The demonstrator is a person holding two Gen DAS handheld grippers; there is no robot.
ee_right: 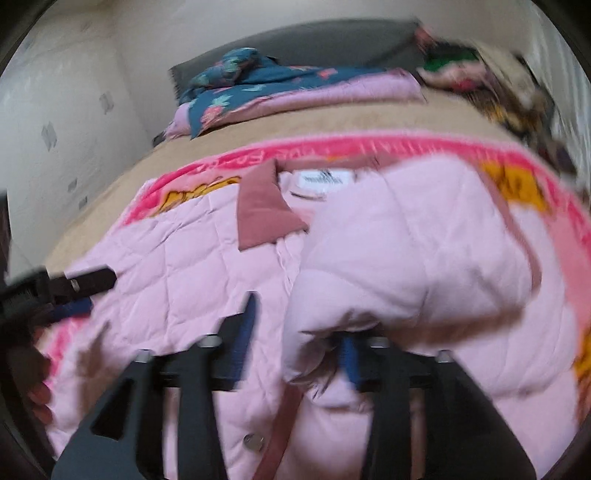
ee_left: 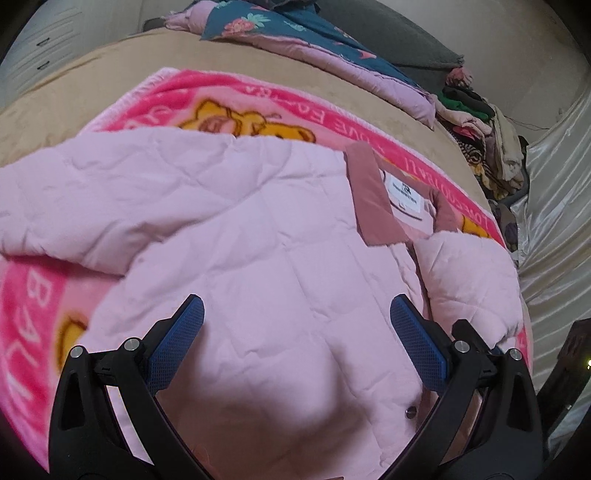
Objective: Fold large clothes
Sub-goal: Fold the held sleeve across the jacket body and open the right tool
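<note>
Jaws of the left gripper [ee_left: 295, 332] stand spread wide, hovering just above the pale pink quilted jacket [ee_left: 258, 240] with nothing between them. Those of the right gripper [ee_right: 295, 339] have a fold of the same jacket bunched between them; motion blur hides whether they actually pinch it, so I cannot tell. Ahead of both pairs the jacket lies front-up, puffy and creased, with a dusty-rose collar [ee_left: 373, 192] turned open over a white label [ee_left: 402, 192] and a metal snap [ee_left: 410, 411] close to the left jaws. Beneath it spreads a bright pink cartoon blanket [ee_left: 221, 92] on the tan bed [ee_left: 92, 74]. Farther beyond sit a teal floral quilt [ee_left: 295, 26] and piled clothes [ee_left: 480, 125].
</note>
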